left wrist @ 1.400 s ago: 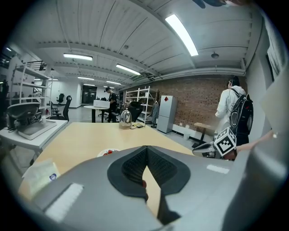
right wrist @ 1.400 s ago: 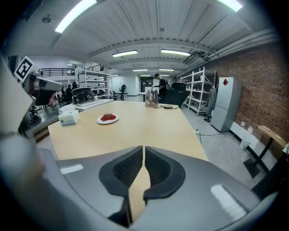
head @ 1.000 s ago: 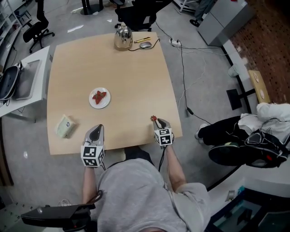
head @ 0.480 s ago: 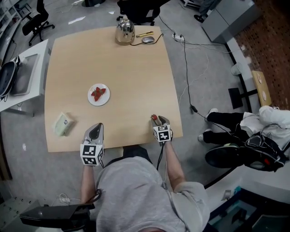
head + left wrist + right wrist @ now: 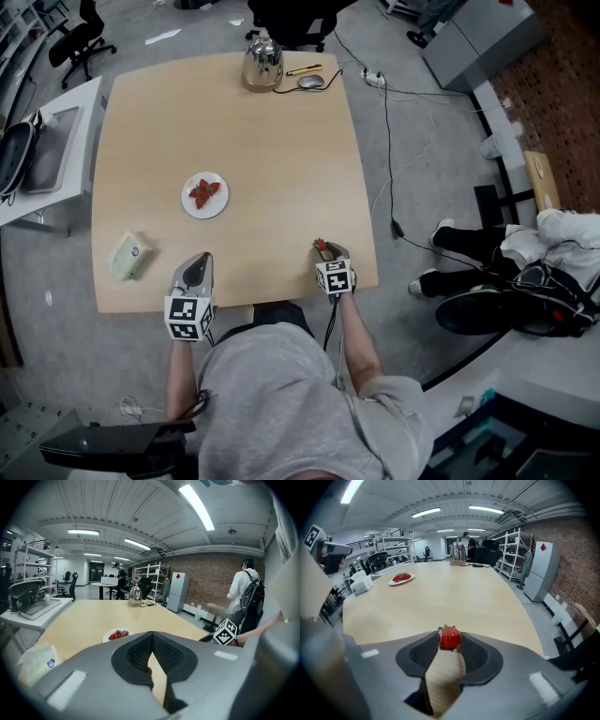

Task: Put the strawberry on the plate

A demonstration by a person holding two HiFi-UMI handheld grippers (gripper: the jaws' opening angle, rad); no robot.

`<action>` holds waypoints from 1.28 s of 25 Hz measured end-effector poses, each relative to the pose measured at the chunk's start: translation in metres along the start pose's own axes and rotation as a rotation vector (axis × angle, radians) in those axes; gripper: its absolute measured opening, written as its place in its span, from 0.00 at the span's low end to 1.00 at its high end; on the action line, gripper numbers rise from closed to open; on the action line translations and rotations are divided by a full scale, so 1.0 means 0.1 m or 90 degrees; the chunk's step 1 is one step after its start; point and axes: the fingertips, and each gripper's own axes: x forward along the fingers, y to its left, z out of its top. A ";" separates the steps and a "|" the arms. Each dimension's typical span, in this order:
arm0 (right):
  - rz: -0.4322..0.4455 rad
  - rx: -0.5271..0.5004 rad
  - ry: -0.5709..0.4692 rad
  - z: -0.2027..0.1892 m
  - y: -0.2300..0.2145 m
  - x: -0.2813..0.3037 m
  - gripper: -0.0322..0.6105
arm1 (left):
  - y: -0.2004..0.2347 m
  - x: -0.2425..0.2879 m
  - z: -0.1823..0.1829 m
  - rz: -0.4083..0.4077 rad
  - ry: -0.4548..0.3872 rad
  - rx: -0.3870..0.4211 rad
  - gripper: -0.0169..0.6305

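My right gripper [image 5: 322,248] rests at the table's near right edge. Its jaws are closing, and a red strawberry [image 5: 450,637] with green leaves sits between the tips, touching both pads. In the head view that strawberry [image 5: 320,246] shows as a small red spot at the gripper's tip. A white plate [image 5: 189,206] holding cut strawberries [image 5: 204,192] lies far to the left of it, mid-table. In the right gripper view the plate [image 5: 401,579] is far off at the left. My left gripper [image 5: 200,264] sits at the near left edge, shut and holding nothing.
A pale tissue packet [image 5: 129,258] lies left of my left gripper. A metal kettle [image 5: 262,66], a mouse [image 5: 310,82] and a yellow pen stand at the table's far edge. A side table with a tray [image 5: 37,155] stands to the left; cables run across the floor on the right.
The head view has shifted a little, so the table sits slightly differently in frame. Both grippers stay at the near edge, the strawberry still at the right gripper's tips.
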 end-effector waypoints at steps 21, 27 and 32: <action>0.040 -0.006 -0.063 0.61 0.25 -0.07 0.28 | 0.13 -0.11 -0.02 0.033 -0.014 -0.030 0.06; 0.075 -0.040 -0.099 0.99 0.53 -0.03 0.28 | 0.24 -0.27 -0.12 0.062 -0.023 -0.046 0.06; 0.103 -0.071 -0.119 1.27 0.74 0.03 0.28 | 0.36 -0.39 -0.19 0.092 -0.028 -0.064 0.06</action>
